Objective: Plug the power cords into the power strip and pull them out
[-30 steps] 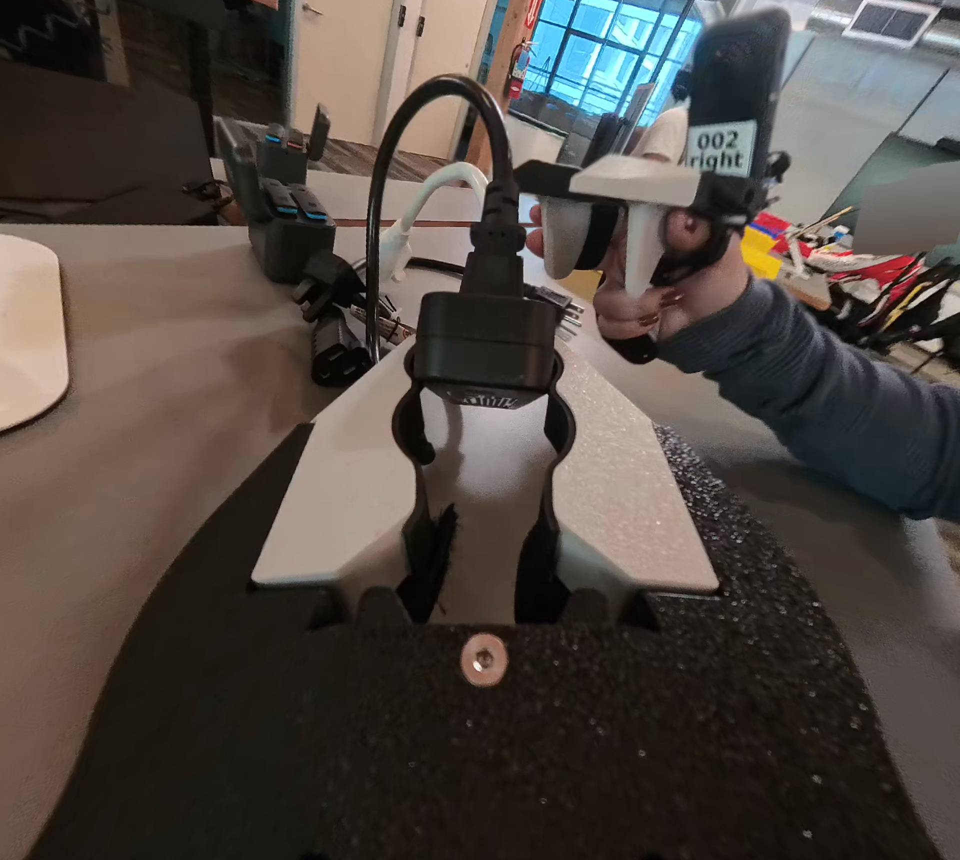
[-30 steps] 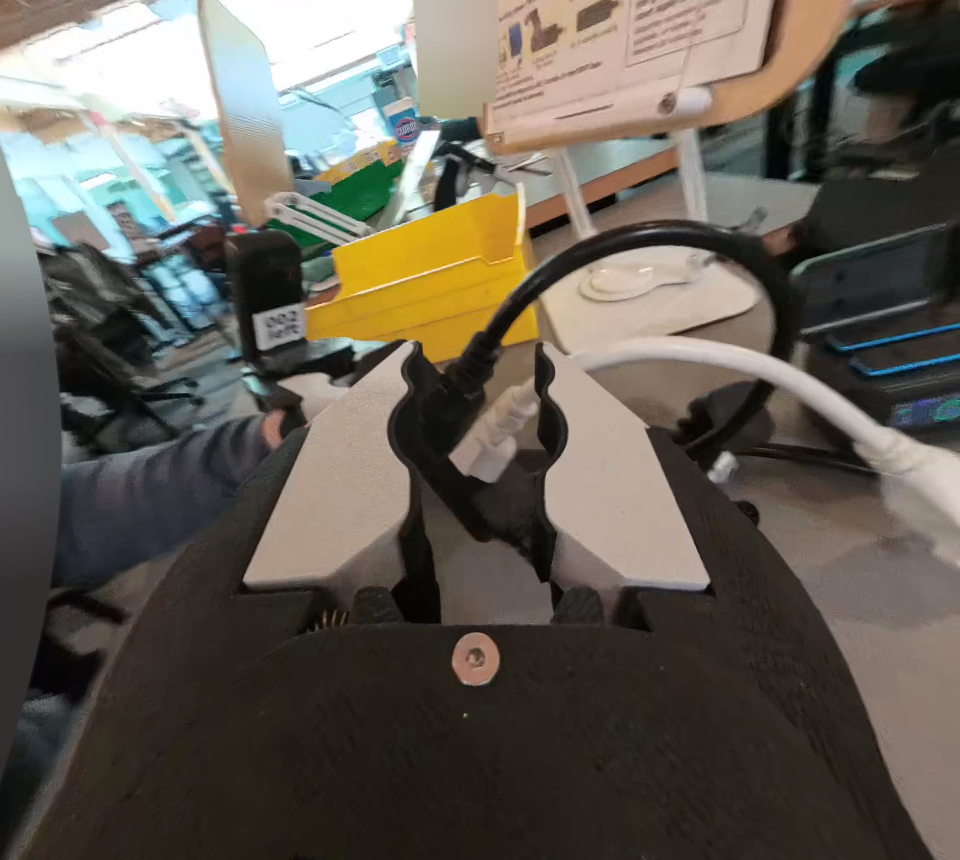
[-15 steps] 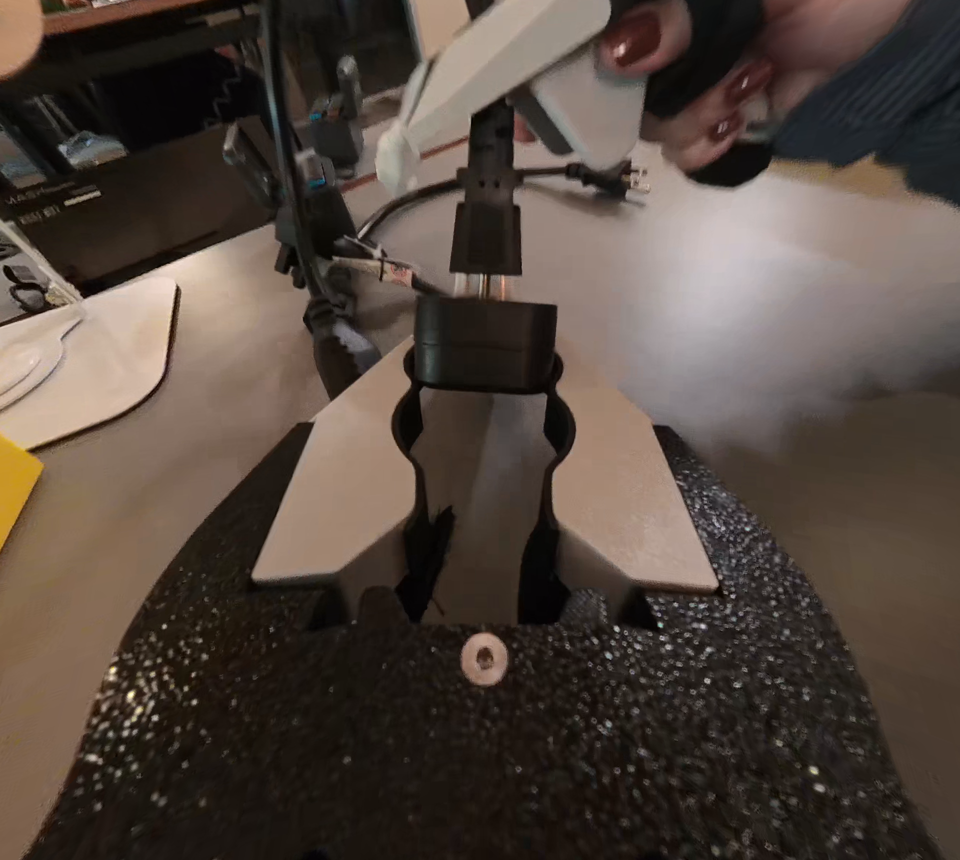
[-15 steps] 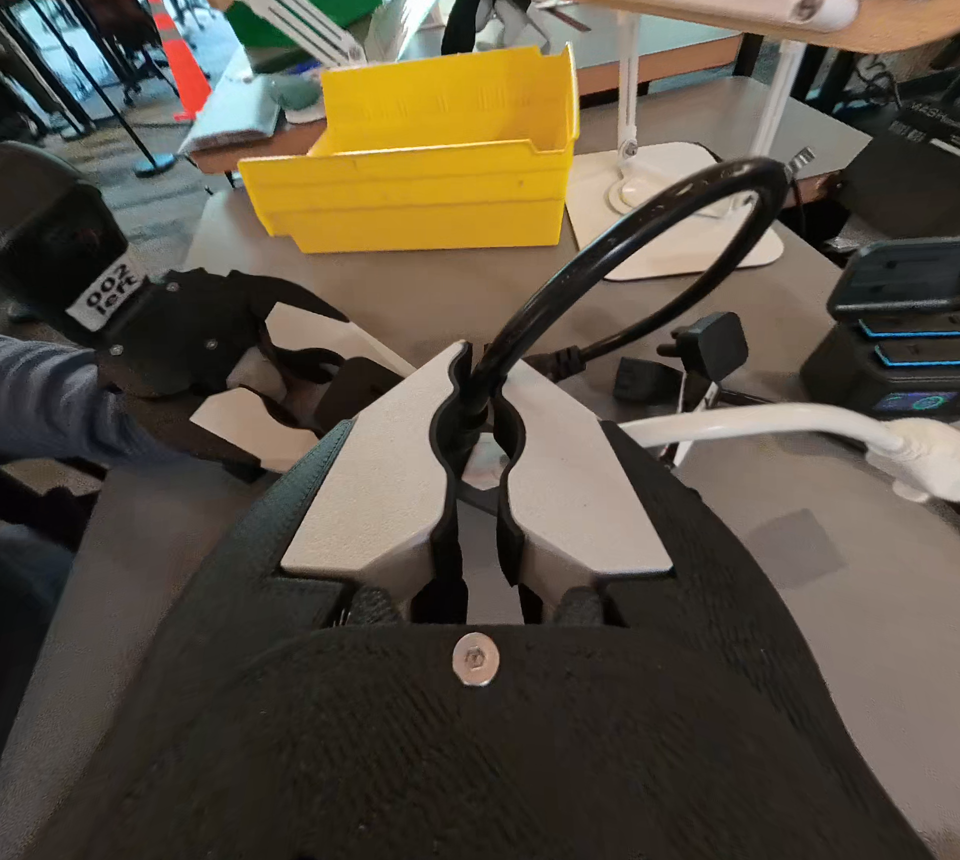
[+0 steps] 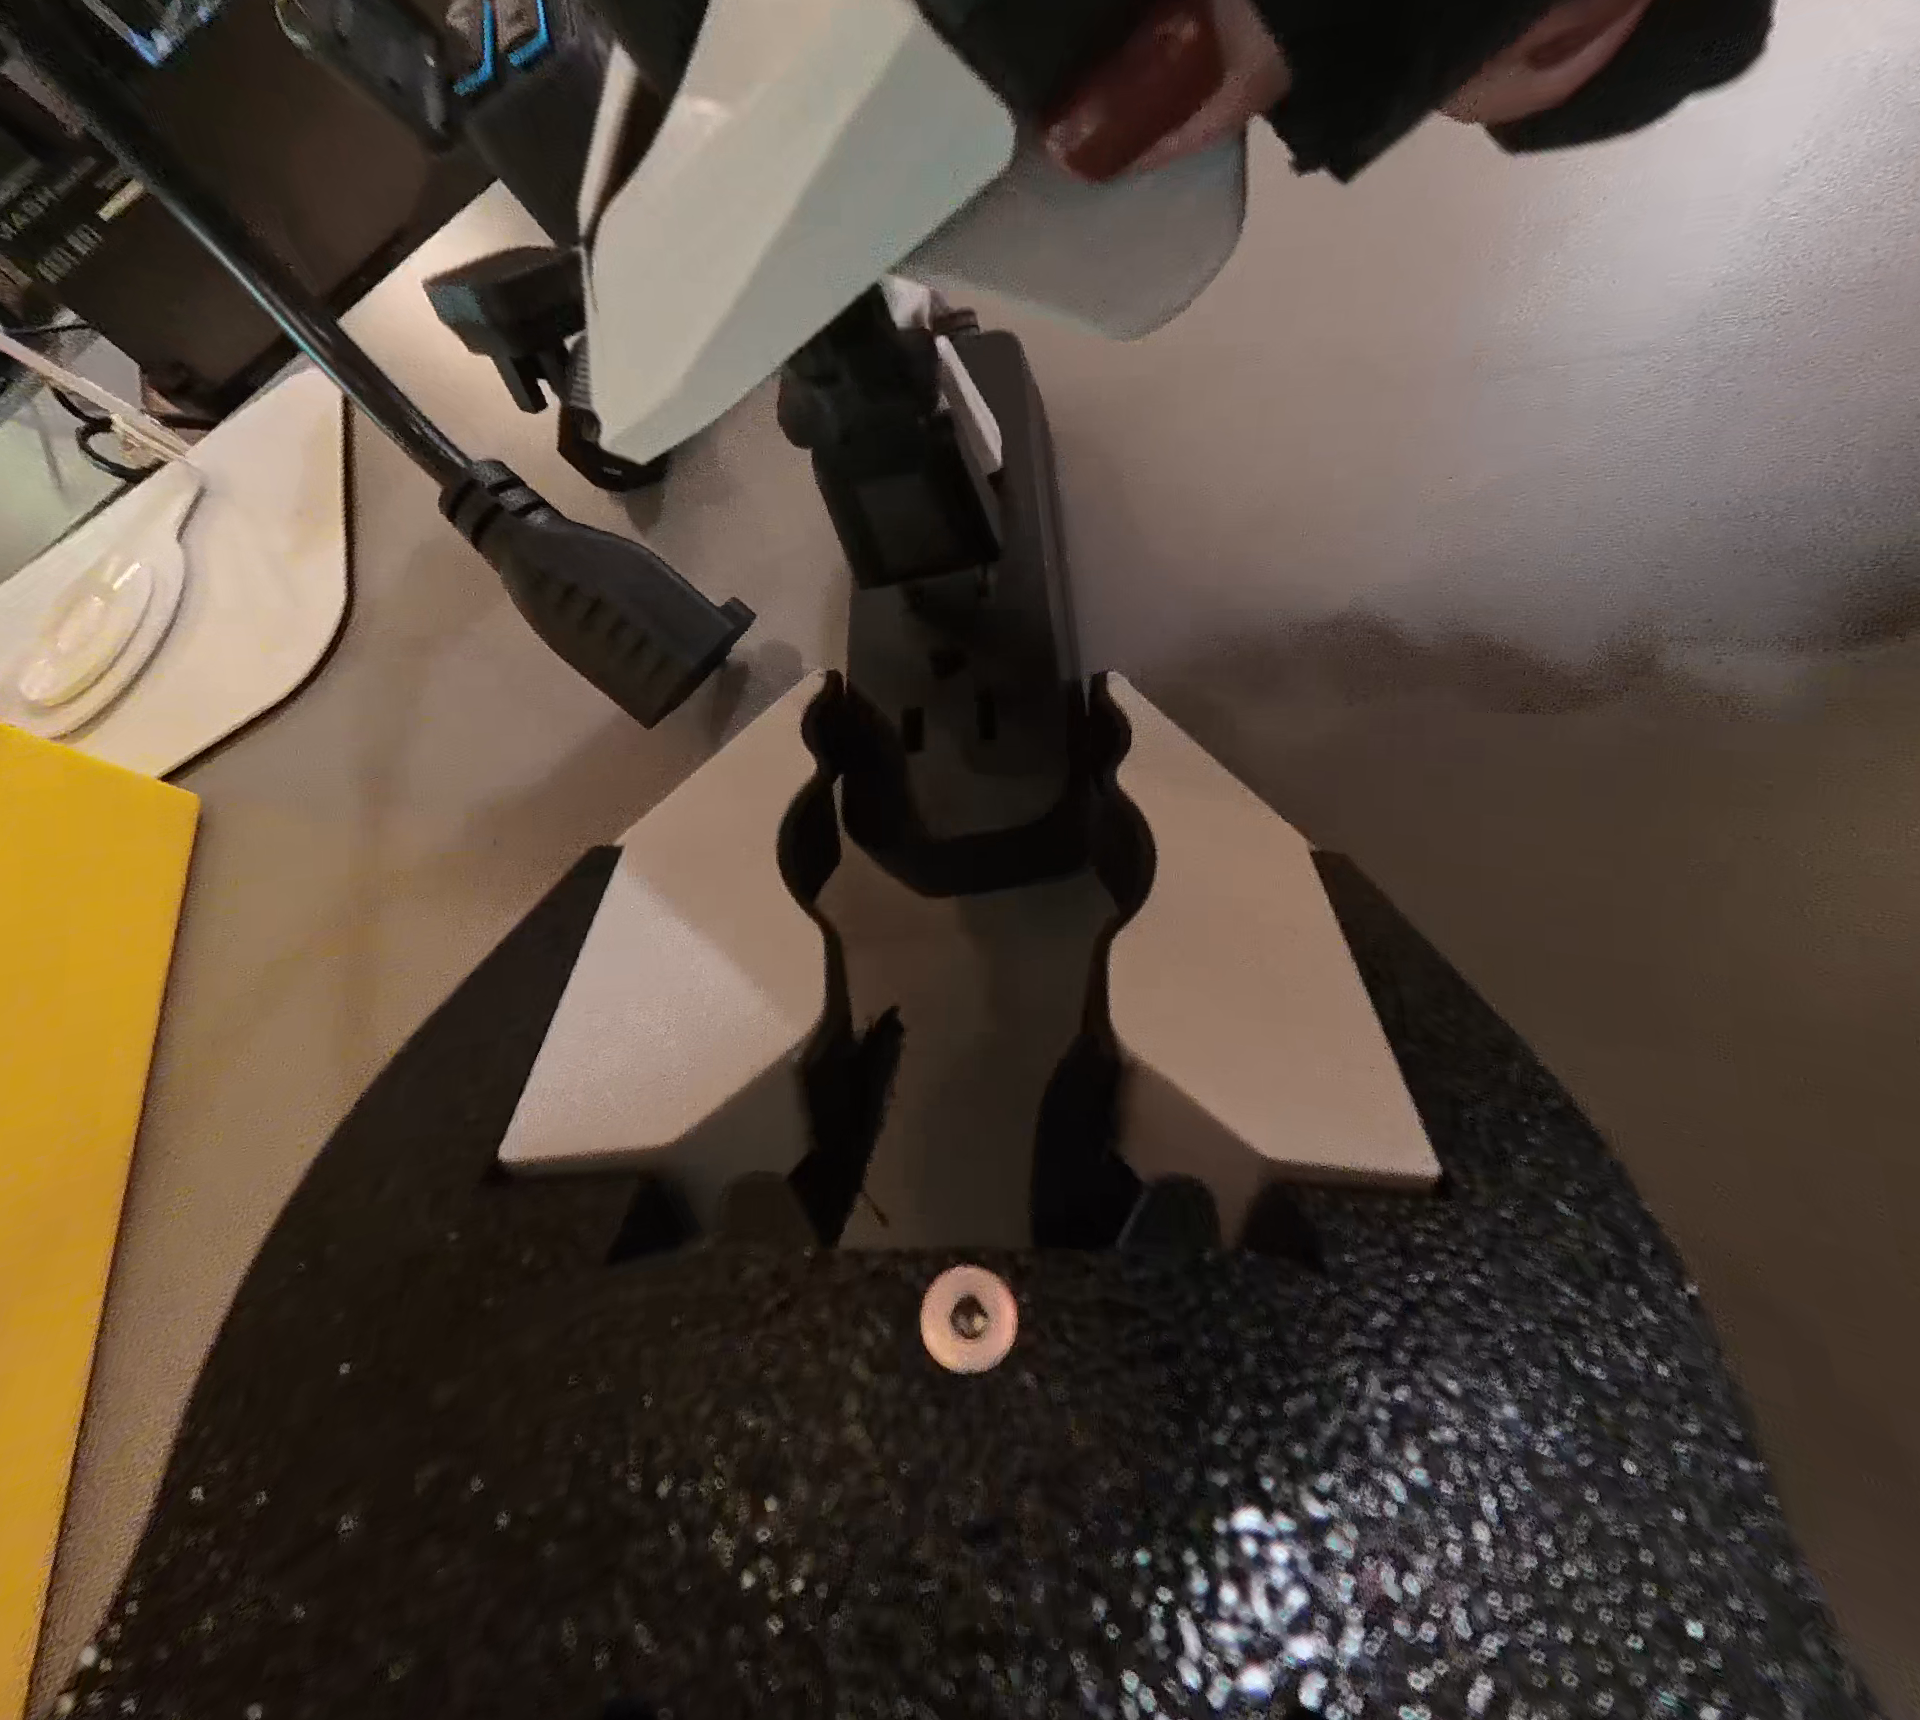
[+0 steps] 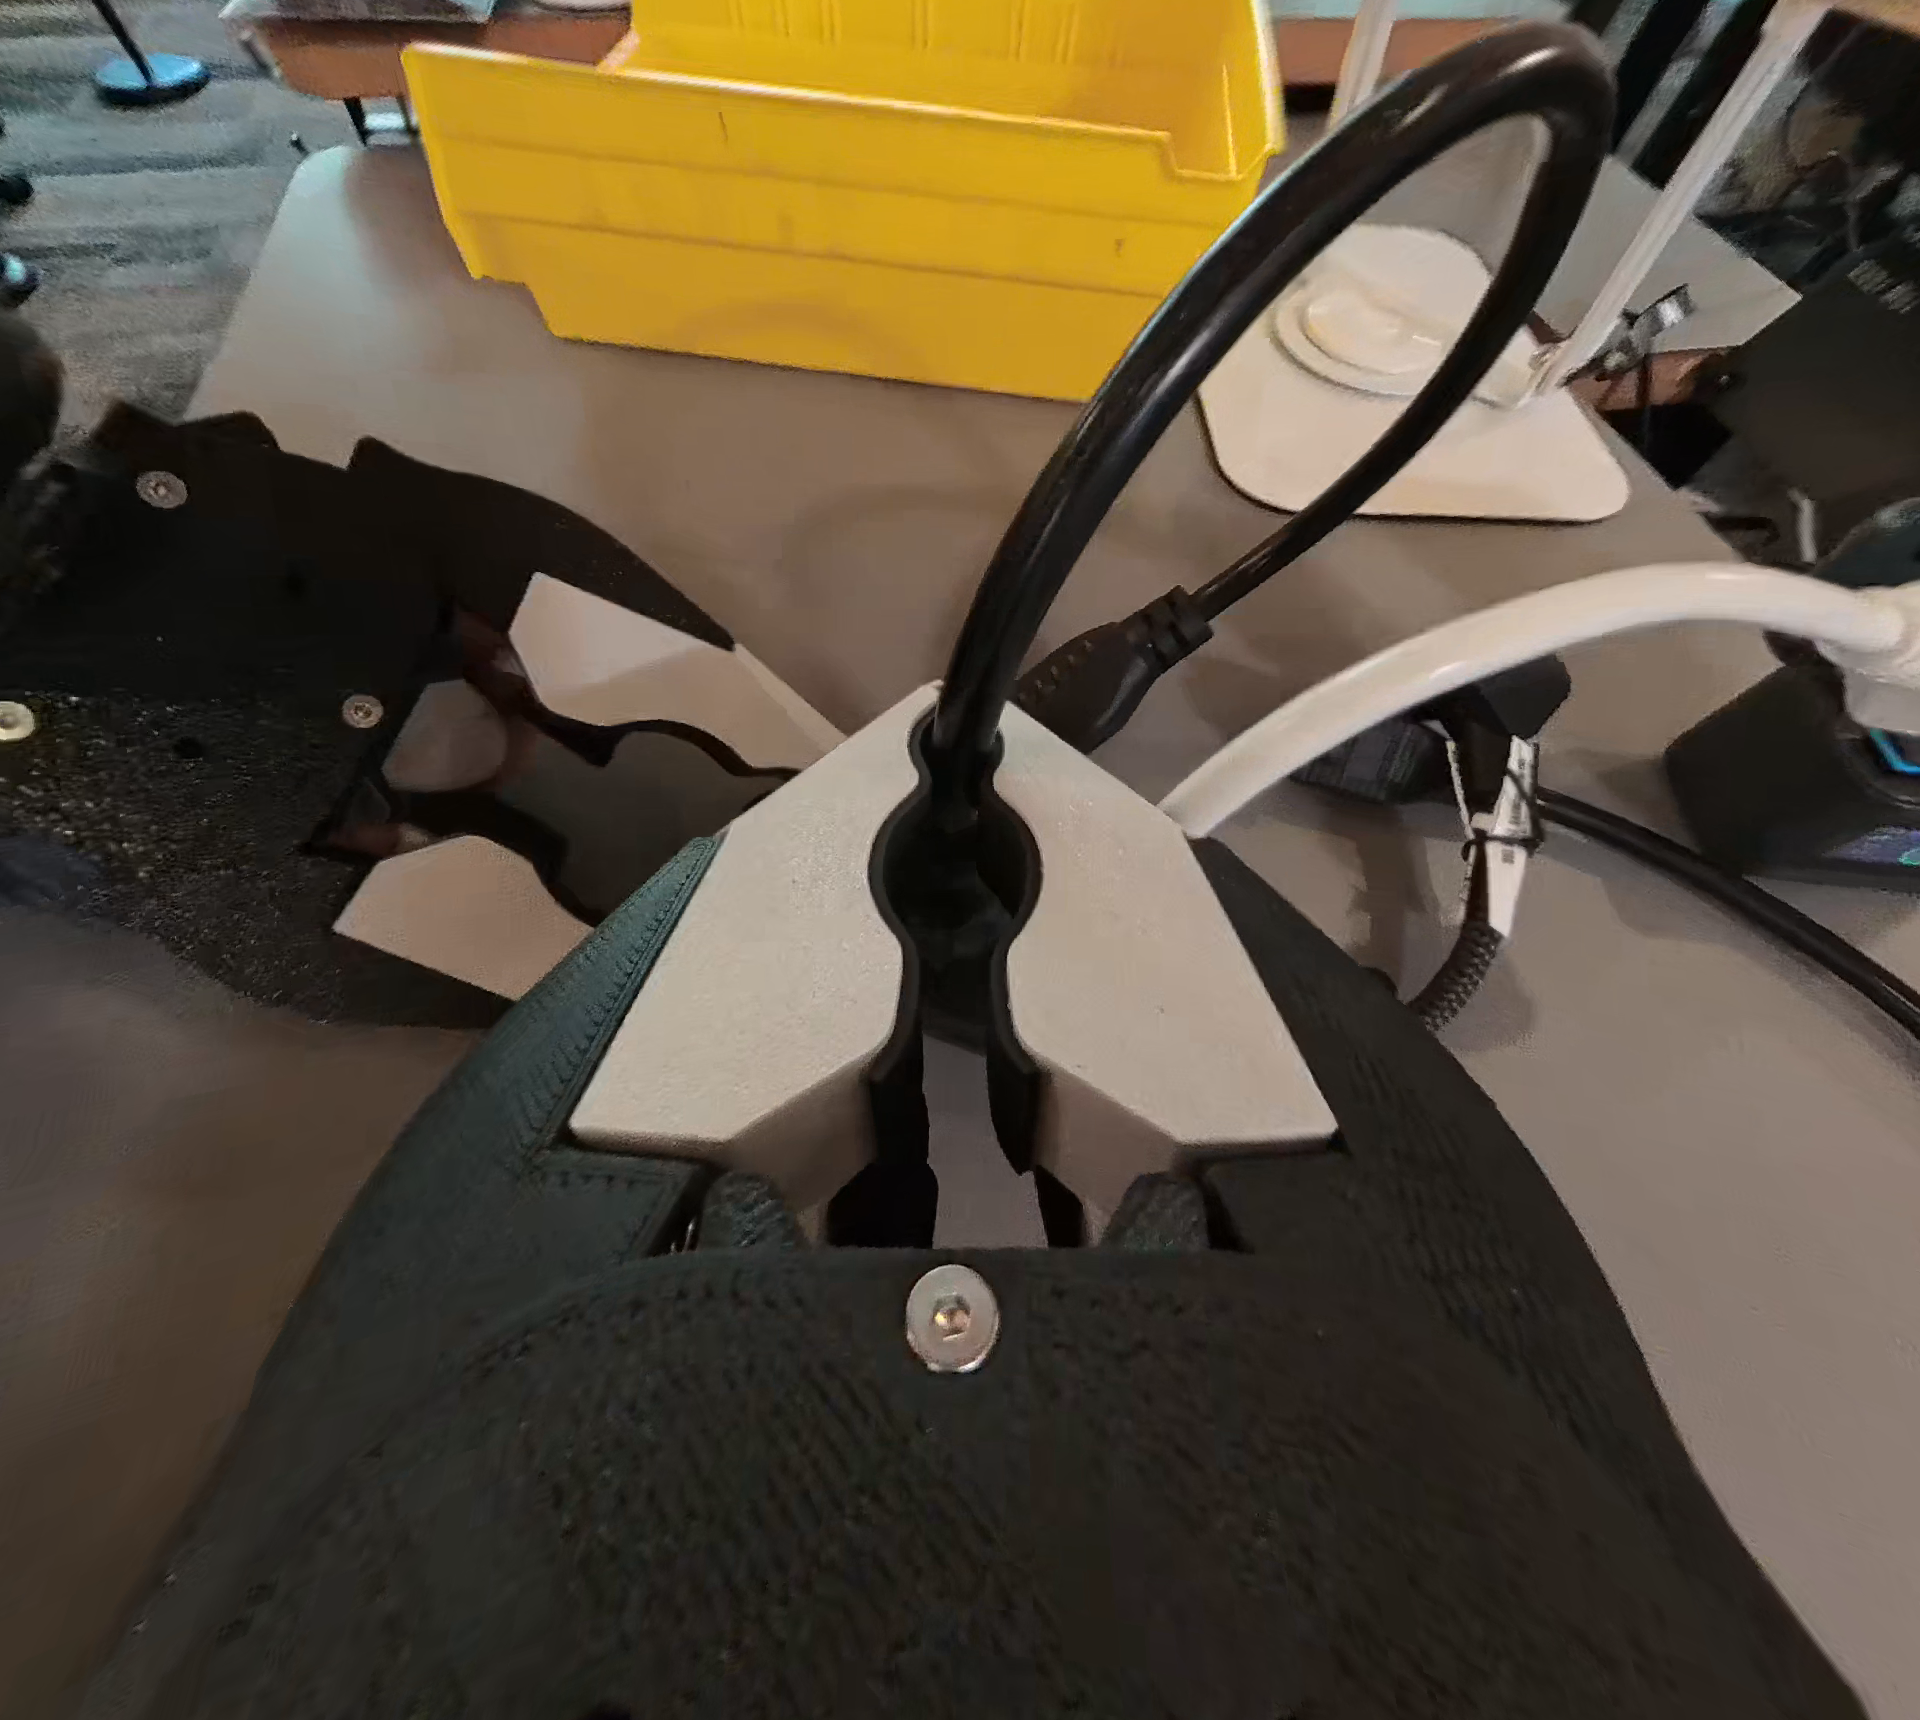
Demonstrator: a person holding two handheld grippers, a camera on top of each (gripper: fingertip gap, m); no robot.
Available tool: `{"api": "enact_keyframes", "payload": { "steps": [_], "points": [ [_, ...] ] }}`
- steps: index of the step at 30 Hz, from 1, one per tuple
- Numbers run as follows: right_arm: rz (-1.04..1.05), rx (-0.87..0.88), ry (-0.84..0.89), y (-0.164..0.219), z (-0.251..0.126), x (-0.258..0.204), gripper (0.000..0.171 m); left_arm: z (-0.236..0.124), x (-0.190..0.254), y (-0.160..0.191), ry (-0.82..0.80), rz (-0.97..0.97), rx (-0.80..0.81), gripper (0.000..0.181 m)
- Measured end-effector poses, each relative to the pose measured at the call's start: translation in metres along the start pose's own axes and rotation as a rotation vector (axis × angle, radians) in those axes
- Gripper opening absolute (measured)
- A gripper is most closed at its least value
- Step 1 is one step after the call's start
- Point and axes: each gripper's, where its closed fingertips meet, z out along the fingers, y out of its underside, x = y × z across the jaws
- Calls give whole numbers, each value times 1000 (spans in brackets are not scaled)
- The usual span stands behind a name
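Observation:
My left gripper is shut on the near end of the black power strip, holding it just above the grey table. My right gripper is shut on a black cord's plug, which stands against the strip's face. I cannot tell how deep its prongs sit. The black cord loops up and over to its other connector, which is near the table. A white cord runs off to the right. The right gripper's white fingers hang over the strip. The left gripper also shows in the right wrist view.
A yellow bin stands at the table's far side and also shows in the left wrist view. A white stand base is beside it. A dark charger dock and more cables lie to the right. Spacing between my two grippers at the tips: around 7 centimetres.
My right gripper, open around the plug a second ago, has shut on it. Both grippers have tilted down toward the table. The plug prongs seen half a second ago no longer show.

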Motion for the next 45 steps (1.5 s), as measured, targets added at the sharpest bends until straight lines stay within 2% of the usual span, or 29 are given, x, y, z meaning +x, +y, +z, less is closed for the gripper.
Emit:
{"api": "enact_keyframes", "payload": {
  "steps": [4, 6, 9, 15, 19, 23, 26, 30, 33, 34, 35, 37, 42, 44, 45],
  "points": [
    [14, 12, 50, 3, -2, 4, 13, 4, 2, 4, 39, -30, -54, 45],
    [26, 3, 29, 5, -2, 1, 4, 5, 2, 5, 50, -45, -67, 44],
    [-20, -26, 21, 7, 2, -3, 0, 6, 3, 6, 87, -101, -71, 43],
    [-21, 16, 30, 6, 9, -8, 0, 6, 3, 7, 108, -135, -70, 42],
    [115, 65, -40, 7, 3, 2, 0, 7, 3, 6, 99, -133, -72, 42],
    [-53, 38, 47, 6, 13, -8, 0, 8, 4, 5, 84, -158, -77, 42],
    [52, 64, 0, 7, 7, 3, 0, 8, 4, 5, 85, -148, -76, 42],
    [-77, 69, 119, 5, 11, -3, 0, 9, 4, 5, 92, -156, -73, 42],
    [-58, 172, 192, 1, 4, 1, 0, 8, 4, 5, 97, -161, -67, 42],
    [-65, 188, 215, 2, 1, 2, 2, 8, 5, 4, 101, -152, -65, 42],
    [-77, 195, 204, 2, 0, -3, 27, 8, 5, 4, 99, -144, -66, 42],
    [-64, 219, 222, 4, -2, -4, 42, 8, 5, 4, 106, -158, -59, 42],
    [-115, 232, 317, 7, -11, 6, 24, 8, 6, 3, 124, -164, -50, 42],
    [-136, 284, 356, 4, -24, 11, 25, 8, 4, 3, 141, -206, -24, 42],
    [-150, 307, 369, 3, -31, 13, 32, 8, 4, 3, 140, -205, -23, 42]
  ]
}}
